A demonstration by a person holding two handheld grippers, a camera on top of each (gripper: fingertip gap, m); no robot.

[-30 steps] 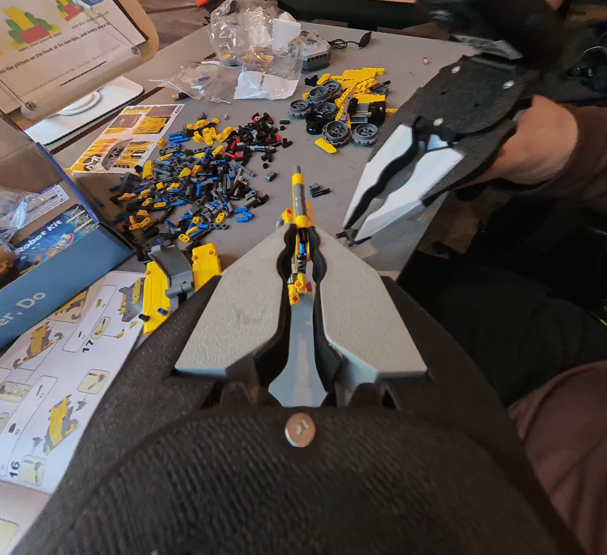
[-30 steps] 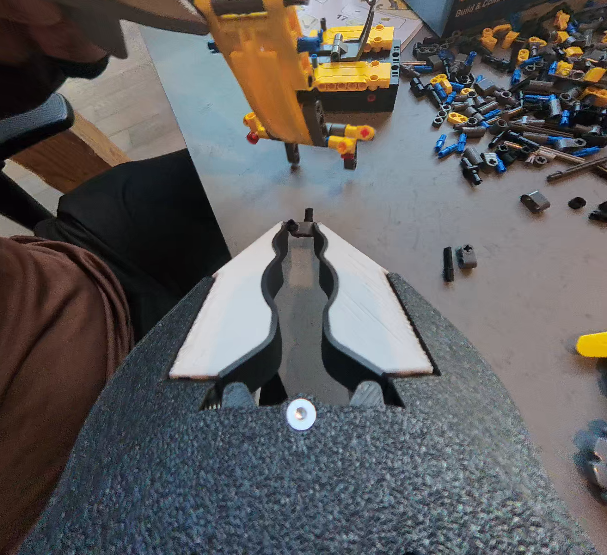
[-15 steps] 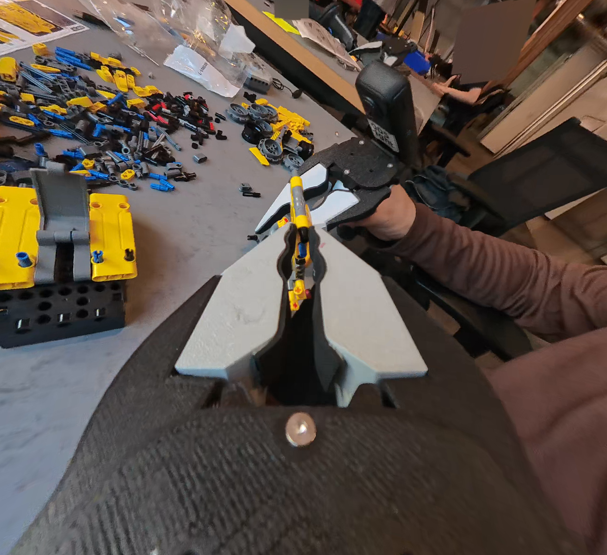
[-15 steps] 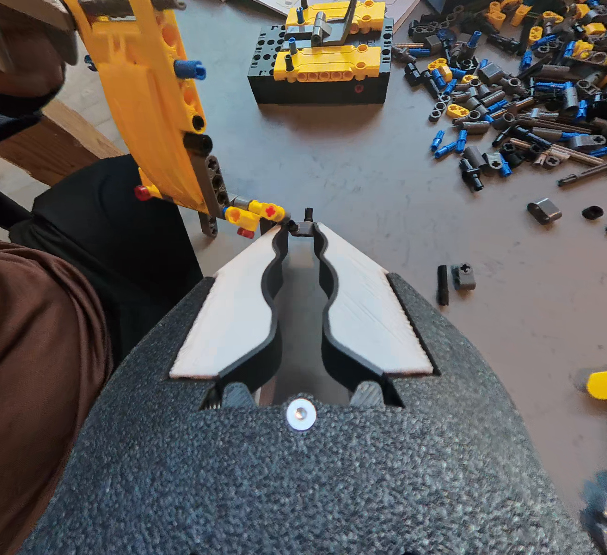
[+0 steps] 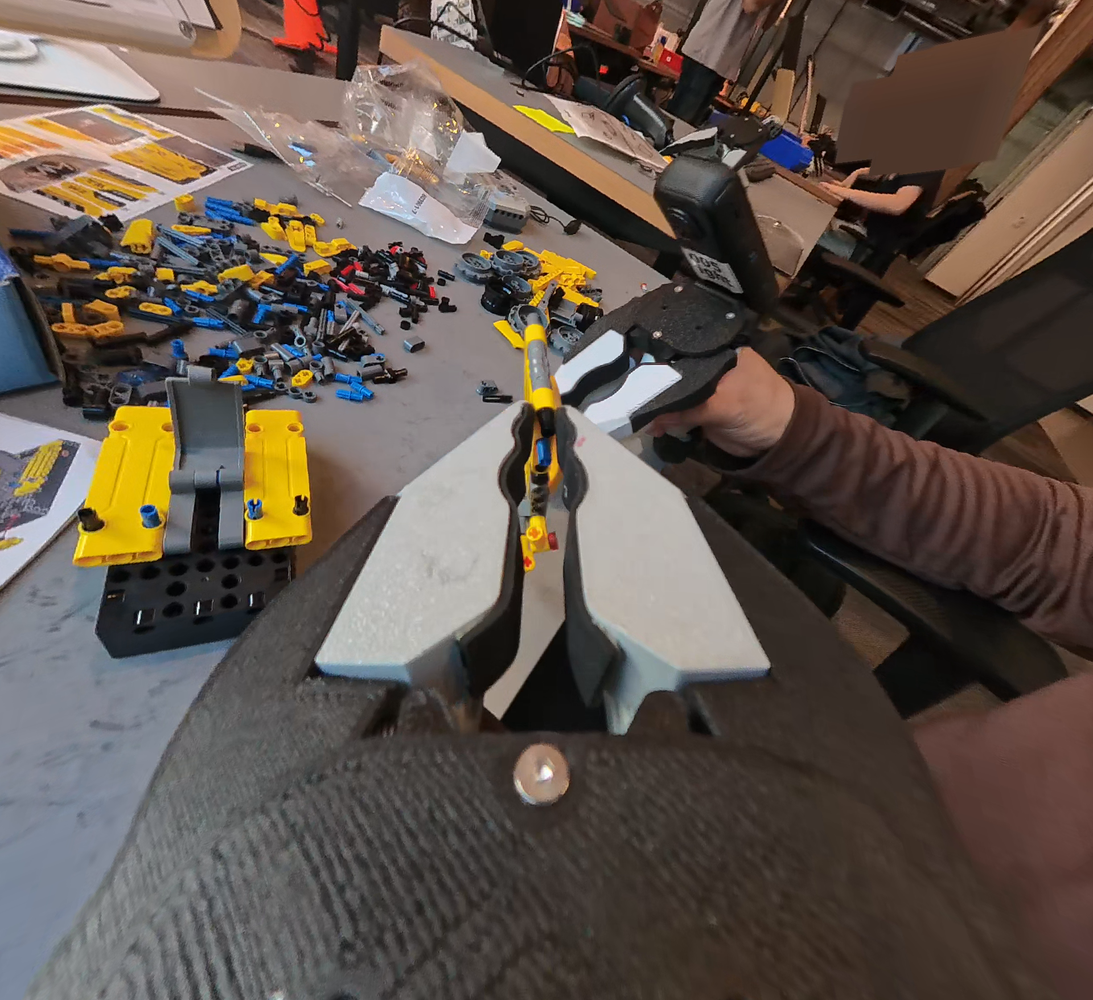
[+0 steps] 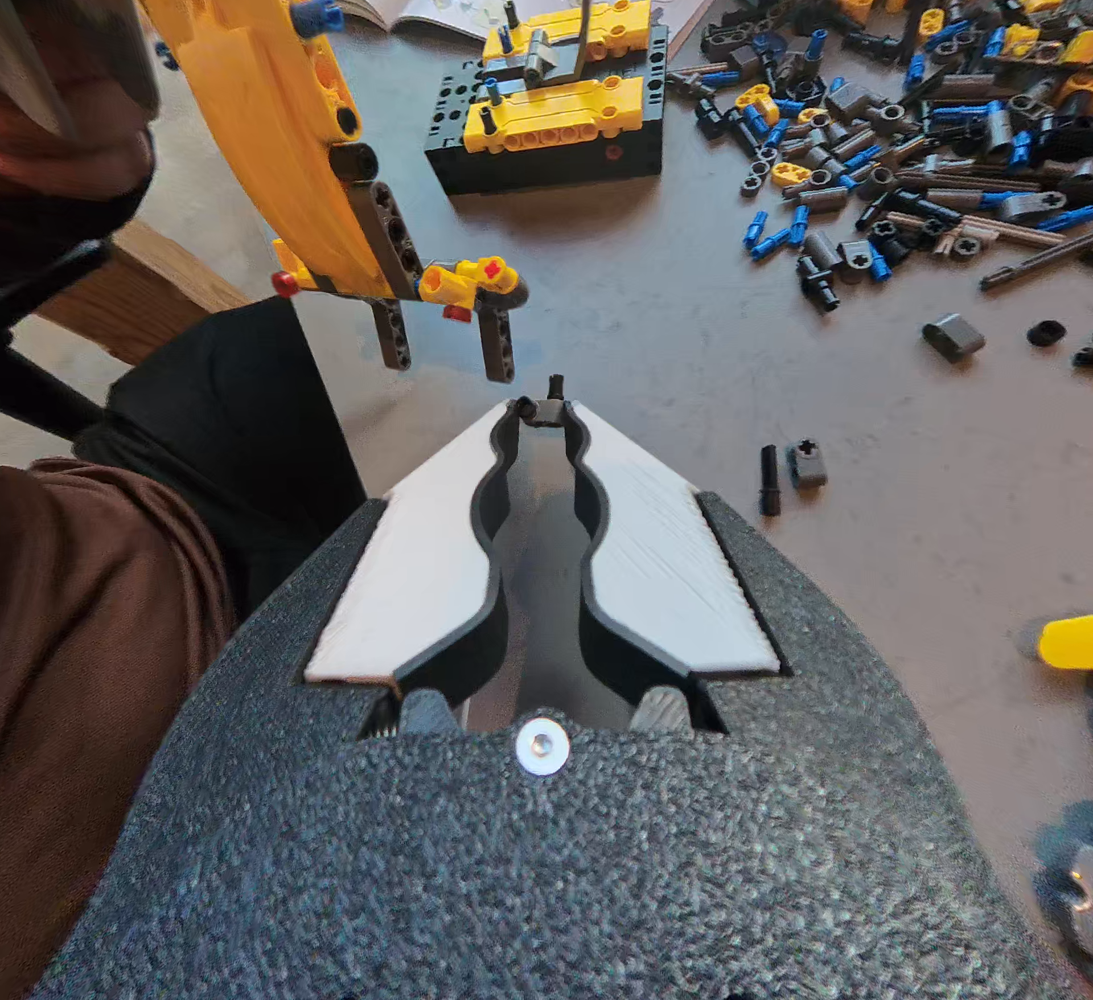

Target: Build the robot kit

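The yellow assembly (image 6: 266, 102) has lifted slightly, left gripper (image 5: 541, 421) clamping it lengthwise; right gripper (image 6: 545, 409) pinches a grey connector (image 6: 547, 414).

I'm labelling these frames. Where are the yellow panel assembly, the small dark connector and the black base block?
yellow panel assembly (image 6: 260, 102): right wrist view, panel face.
small dark connector (image 6: 547, 412): right wrist view, its body.
black base block (image 5: 177, 610): left wrist view, holed side.

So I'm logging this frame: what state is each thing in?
Left tongs: shut on the yellow panel assembly, held above the table.
Right tongs: shut on a small dark grey connector piece.
Black block with yellow panels: resting on the grey table.
Clear plastic bags: opened, crumpled.
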